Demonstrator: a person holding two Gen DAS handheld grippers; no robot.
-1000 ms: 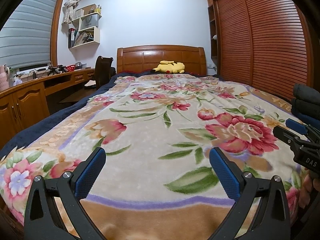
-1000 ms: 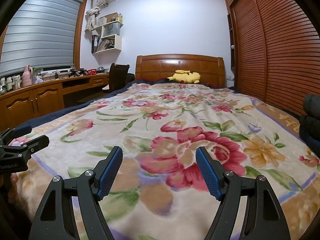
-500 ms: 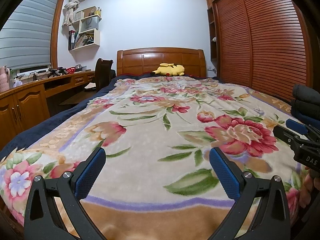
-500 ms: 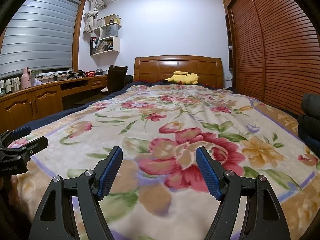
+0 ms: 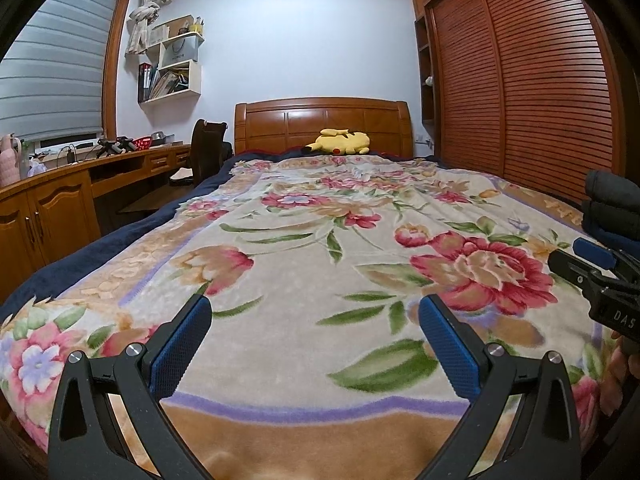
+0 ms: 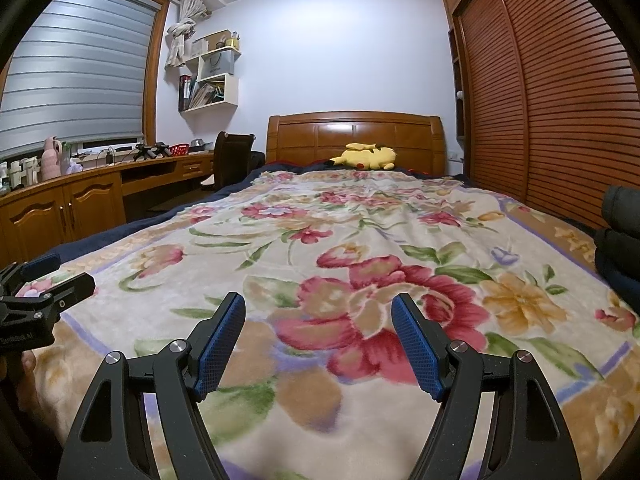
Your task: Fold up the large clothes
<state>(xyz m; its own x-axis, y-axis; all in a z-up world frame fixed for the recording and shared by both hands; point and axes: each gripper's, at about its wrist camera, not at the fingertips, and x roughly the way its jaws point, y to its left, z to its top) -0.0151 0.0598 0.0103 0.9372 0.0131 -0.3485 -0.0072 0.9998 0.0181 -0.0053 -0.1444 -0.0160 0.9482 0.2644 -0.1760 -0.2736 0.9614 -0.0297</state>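
Note:
A dark padded garment [image 5: 610, 204] lies bunched at the right edge of the bed, only partly in view; it shows again in the right wrist view [image 6: 620, 236]. My left gripper [image 5: 315, 302] hovers open over the foot of the floral blanket [image 5: 320, 240], nothing between its blue pads. My right gripper [image 6: 319, 298] is open too, above a big red flower on the blanket [image 6: 360, 220], and holds nothing. Each gripper shows in the other's view: the right one [image 5: 578, 262] just left of the garment, the left one [image 6: 48, 274] near the bed's left side.
A yellow plush toy [image 5: 340, 142] rests by the wooden headboard [image 5: 320, 120]. A wooden desk [image 5: 80, 176] with a chair [image 5: 206, 148] runs along the left wall. Slatted wardrobe doors [image 5: 540, 100] stand on the right. Wall shelves [image 5: 172, 68] hang above the desk.

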